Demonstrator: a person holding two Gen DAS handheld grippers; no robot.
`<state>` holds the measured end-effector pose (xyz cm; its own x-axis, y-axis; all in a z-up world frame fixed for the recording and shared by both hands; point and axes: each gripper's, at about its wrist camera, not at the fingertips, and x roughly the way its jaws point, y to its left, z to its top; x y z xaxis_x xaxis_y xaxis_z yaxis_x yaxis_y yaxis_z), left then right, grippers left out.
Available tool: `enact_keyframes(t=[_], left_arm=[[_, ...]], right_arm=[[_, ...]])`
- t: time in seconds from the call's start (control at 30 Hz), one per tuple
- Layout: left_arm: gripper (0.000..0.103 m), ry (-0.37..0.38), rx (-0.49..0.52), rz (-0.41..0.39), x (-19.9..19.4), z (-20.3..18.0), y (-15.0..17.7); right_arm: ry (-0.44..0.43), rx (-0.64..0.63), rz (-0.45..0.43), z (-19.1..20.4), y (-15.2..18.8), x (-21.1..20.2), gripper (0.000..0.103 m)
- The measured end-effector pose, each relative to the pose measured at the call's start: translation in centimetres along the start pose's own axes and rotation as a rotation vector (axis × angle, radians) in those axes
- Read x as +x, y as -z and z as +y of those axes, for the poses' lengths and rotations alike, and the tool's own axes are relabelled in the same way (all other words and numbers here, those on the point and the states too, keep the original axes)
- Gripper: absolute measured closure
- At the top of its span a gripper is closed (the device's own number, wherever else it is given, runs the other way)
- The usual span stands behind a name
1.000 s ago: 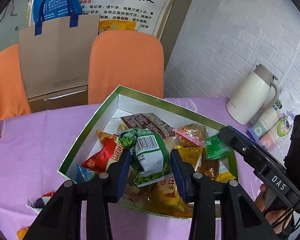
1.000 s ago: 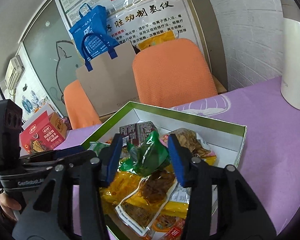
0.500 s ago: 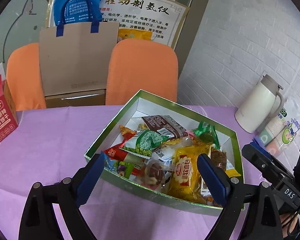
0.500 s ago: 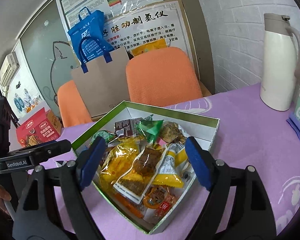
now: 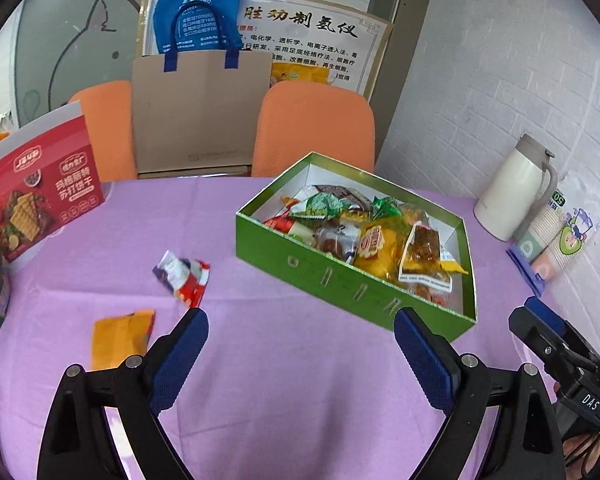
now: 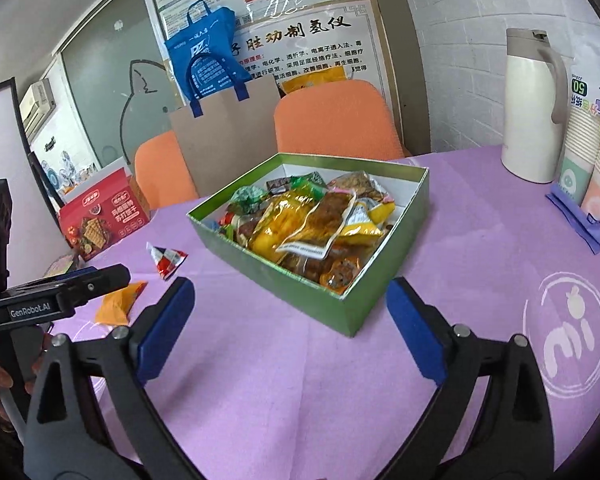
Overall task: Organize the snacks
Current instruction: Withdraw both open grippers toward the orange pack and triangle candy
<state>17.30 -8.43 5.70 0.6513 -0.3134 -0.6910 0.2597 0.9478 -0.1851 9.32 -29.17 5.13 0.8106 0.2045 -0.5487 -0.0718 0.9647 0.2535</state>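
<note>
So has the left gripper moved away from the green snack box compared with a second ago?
Yes. The left gripper has pulled back: its fingers were over the snacks in the green box, and now they hang over bare purple tablecloth short of it, jaws just opened, nothing between.

A green box (image 5: 340, 276) with white inner walls sits open on the purple tabletop (image 5: 300, 380), heaped with yellow, green and red snack packets. A red-white packet (image 5: 184, 276) and an orange packet (image 5: 120, 336) lie outside it, apart.
</note>
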Motion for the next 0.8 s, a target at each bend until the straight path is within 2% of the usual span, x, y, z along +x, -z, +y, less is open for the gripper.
enact_keyframes(t=[0.1, 0.23, 0.4, 0.8], left_arm=[[0.007, -0.040, -0.016, 0.014, -1.0, 0.8, 2.7], [0.007, -0.104, -0.038, 0.032, -1.8, 1.8, 5.5], [0.007, -0.137, -0.087, 0.050, -2.5, 3.5, 8.2], [0.007, -0.171, -0.186, 0.055, -3.8, 9.1, 11.2]], right_arm=[[-0.012, -0.012, 0.010, 0.8, 1.3, -0.2, 0.001], [-0.019, -0.049, 0.051, 2.3, 2.6, 0.4, 0.001], [-0.037, -0.112, 0.065, 4.4, 3.8, 0.8, 0.001], [-0.073, -0.172, 0.073, 8.4, 4.4, 2.4, 0.001]])
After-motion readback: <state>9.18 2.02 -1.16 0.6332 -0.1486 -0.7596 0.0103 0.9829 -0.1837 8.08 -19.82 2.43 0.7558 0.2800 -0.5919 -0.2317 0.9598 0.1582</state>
